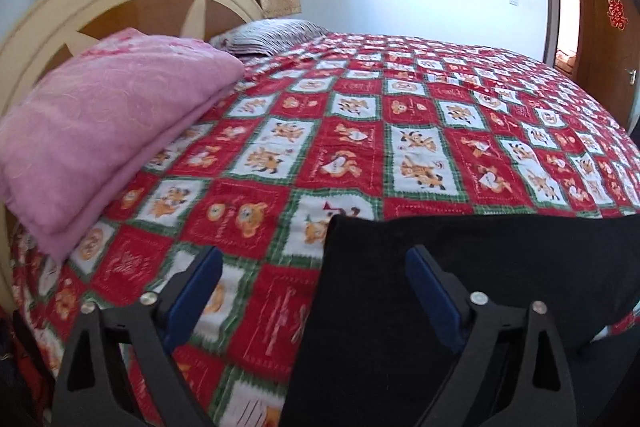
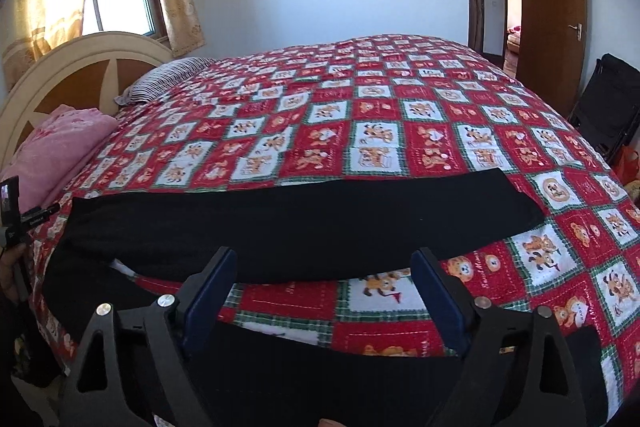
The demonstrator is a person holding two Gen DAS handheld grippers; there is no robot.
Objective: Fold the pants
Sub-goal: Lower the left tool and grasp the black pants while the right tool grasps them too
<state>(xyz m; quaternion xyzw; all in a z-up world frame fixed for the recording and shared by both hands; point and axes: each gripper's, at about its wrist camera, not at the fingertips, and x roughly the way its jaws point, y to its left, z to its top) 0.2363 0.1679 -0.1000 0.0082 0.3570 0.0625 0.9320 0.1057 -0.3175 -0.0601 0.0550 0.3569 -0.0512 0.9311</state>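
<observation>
The black, matte fabric pants (image 2: 304,223) lie flat along the near edge of the red-and-white checked cartoon quilt (image 2: 380,107) on the bed, one part draped over that edge. Most of the quilt beyond them lies open toward the far edge. A folded pink plush blanket (image 1: 108,131) sits at the headboard corner. The left gripper (image 1: 316,291) hangs with jaws apart over the pants' end; the right gripper (image 2: 324,291) is likewise spread, clamping nothing.

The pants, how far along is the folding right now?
Done: the black pants lie spread across the quilt, legs apart. In hand: nothing; the left gripper and right gripper are open and empty above the near edge. Left: every fold.
</observation>
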